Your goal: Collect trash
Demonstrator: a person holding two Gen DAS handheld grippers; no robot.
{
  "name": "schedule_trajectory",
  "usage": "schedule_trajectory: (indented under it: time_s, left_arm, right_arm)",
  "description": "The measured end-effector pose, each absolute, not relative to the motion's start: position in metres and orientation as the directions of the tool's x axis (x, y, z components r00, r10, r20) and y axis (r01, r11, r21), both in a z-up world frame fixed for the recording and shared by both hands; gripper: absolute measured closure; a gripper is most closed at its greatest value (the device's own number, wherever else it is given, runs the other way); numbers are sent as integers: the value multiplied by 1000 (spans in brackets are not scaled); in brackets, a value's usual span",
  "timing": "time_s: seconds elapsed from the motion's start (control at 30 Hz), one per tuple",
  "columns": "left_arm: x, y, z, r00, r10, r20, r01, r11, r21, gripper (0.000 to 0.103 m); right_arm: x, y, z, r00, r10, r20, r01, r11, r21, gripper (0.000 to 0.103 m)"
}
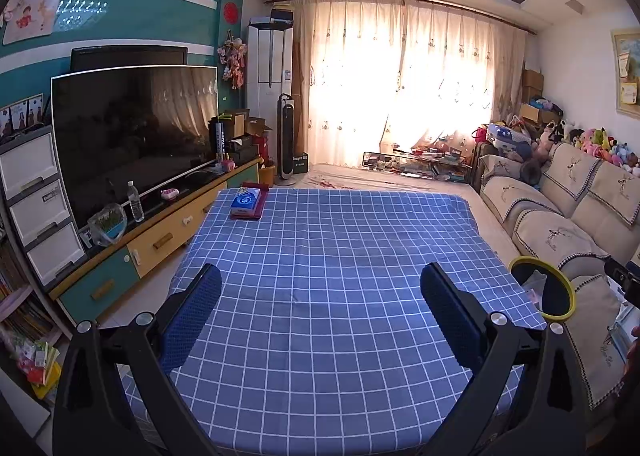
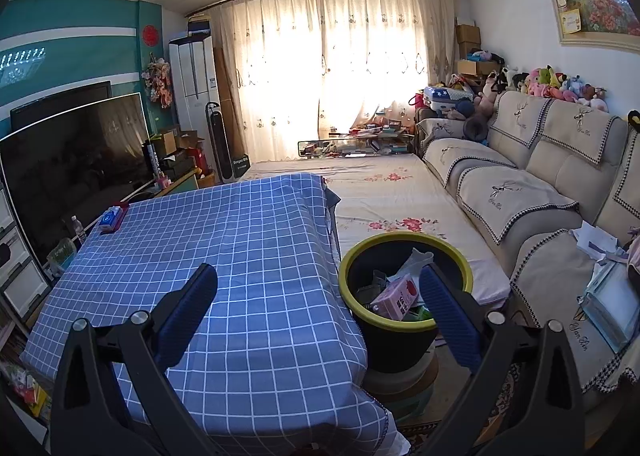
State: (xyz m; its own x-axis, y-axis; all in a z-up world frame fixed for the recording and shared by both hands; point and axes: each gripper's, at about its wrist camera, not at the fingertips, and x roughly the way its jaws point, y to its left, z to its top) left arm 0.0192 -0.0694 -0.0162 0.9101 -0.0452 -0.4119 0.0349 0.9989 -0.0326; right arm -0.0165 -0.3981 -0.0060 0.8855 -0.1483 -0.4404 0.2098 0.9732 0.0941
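Blue-padded fingers of the left gripper point(image 1: 320, 288) are spread wide over the checked tablecloth point(image 1: 320, 256), nothing held between them, and the right gripper point(image 2: 318, 288) is likewise spread and empty. At lower right of the right wrist view, the yellow-rimmed bin point(image 2: 404, 248) is seen beside the table, with a pink carton point(image 2: 394, 298) and crumpled wrappers inside. A tissue pack point(image 1: 246, 203) is seen at the table's far left.

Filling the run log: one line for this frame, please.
left tool: open, empty | right tool: open, empty | bin: beside table, holds pink carton | tablecloth: only tissue pack
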Motion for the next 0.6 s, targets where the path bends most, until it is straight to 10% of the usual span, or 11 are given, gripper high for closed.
schedule_trajectory:
  time_s: [0.6]
  left_arm:
    - [16, -73, -15, 911, -46, -409, 35, 999, -32, 5]
  right_arm:
    - [-13, -397, -9, 885, -139, -444, 202, 974, 98, 7]
